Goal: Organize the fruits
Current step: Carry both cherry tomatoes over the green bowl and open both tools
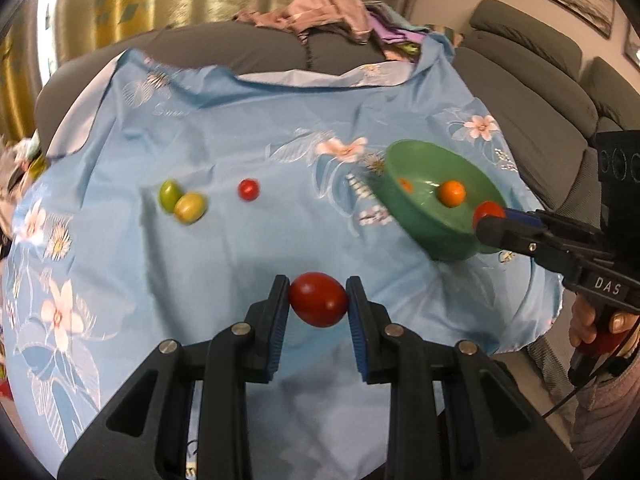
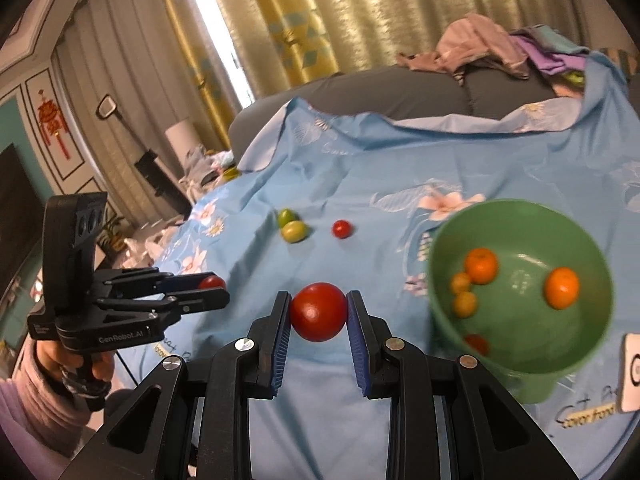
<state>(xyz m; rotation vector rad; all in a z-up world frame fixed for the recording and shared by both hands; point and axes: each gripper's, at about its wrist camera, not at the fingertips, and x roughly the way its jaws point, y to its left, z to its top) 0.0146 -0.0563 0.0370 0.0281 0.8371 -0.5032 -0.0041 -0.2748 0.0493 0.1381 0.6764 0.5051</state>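
My left gripper (image 1: 318,300) is shut on a red tomato (image 1: 318,299), held above the blue flowered cloth (image 1: 224,264). My right gripper (image 2: 319,312) is shut on another red tomato (image 2: 318,312); in the left wrist view this gripper (image 1: 486,220) hangs at the near rim of the green bowl (image 1: 424,224) with its tomato (image 1: 488,211) showing. The green bowl (image 2: 516,356) holds several orange fruits (image 2: 562,287) and a small red one (image 2: 477,345). Two green fruits (image 1: 183,202) and a small red tomato (image 1: 249,189) lie on the cloth farther back. The left gripper (image 2: 208,288) shows at left.
The cloth covers a grey sofa (image 1: 528,120) with a pile of clothes (image 1: 332,12) behind it. Yellow curtains (image 2: 320,12) hang at the back. A white card (image 2: 631,376) lies right of the bowl. A hand (image 1: 596,324) grips the right handle.
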